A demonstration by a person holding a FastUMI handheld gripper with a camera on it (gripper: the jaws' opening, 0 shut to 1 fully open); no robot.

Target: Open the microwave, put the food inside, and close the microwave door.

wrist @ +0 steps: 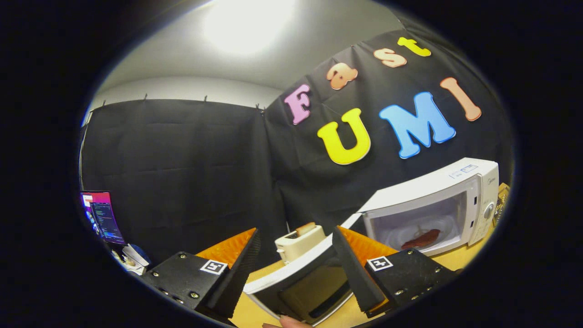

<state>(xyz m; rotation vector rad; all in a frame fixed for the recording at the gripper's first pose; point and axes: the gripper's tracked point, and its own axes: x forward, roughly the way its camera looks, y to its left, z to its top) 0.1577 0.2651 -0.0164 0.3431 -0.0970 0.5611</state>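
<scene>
Jaws of the gripper point(296, 269) stand spread and released astride the swung-open white microwave door point(300, 282), presumably to push it shut, as the reddish-brown food point(421, 238) already lies inside the white box-shaped microwave point(432, 205) on the wooden desk point(460, 259).

Microwave door point(303, 284) swung open between spread gripper point(296, 269) fingers; toaster point(299, 241) at 12 o'clock; cavity at 2 o'clock probably reachable.

Food point(421, 238) inside microwave point(437, 205), its open door point(300, 284) between the fingers point(353, 269), toaster point(300, 242) beyond.
</scene>
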